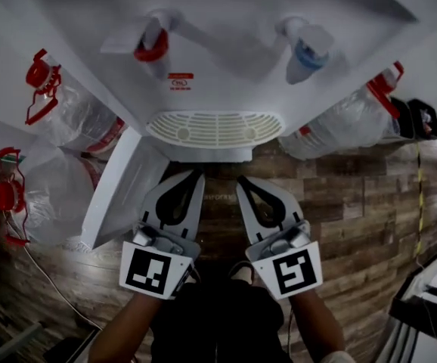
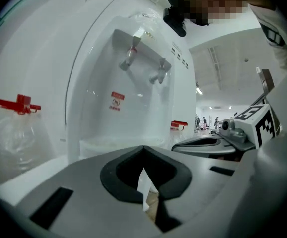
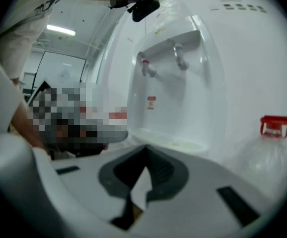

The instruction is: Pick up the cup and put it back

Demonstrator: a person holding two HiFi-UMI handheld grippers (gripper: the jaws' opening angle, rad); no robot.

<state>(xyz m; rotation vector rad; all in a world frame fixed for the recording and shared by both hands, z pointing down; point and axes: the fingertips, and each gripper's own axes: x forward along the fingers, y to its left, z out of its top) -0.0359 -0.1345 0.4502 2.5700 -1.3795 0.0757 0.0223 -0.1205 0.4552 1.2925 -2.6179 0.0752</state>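
Left gripper (image 1: 193,178) and right gripper (image 1: 246,184), side by side and close together low in the head view, both aimed at the front of a white water dispenser (image 1: 226,6). Jaws of the left gripper (image 2: 144,152) brought together tip to tip, with nothing between the dark pads except a sliver of dispenser and floor seen through the opening behind them. Jaws of the right gripper (image 3: 145,151) likewise closed and empty.

Cup: not to be found in any of the three views. Slotted drip tray (image 1: 215,127) bare, directly ahead of the two tips, under the red tap (image 1: 152,48) on the left and the blue tap (image 1: 309,55) on the right. Large clear containers with red caps at either flank of the dispenser: left bottle (image 1: 79,116) and right bottle (image 1: 347,127), over a wooden floor (image 1: 354,203).

Governing relation for the coming move: undetermined, the direction from tool to cup and the cup's long axis both unreadable with the cup out of sight. Likely resting place, by judgement only: the tray recess, centred between the grippers, so neither hand clearly nearer. Left hand better placed for anything toward the red tap, right hand for anything toward the blue. Jaws to be parted before any grasp.
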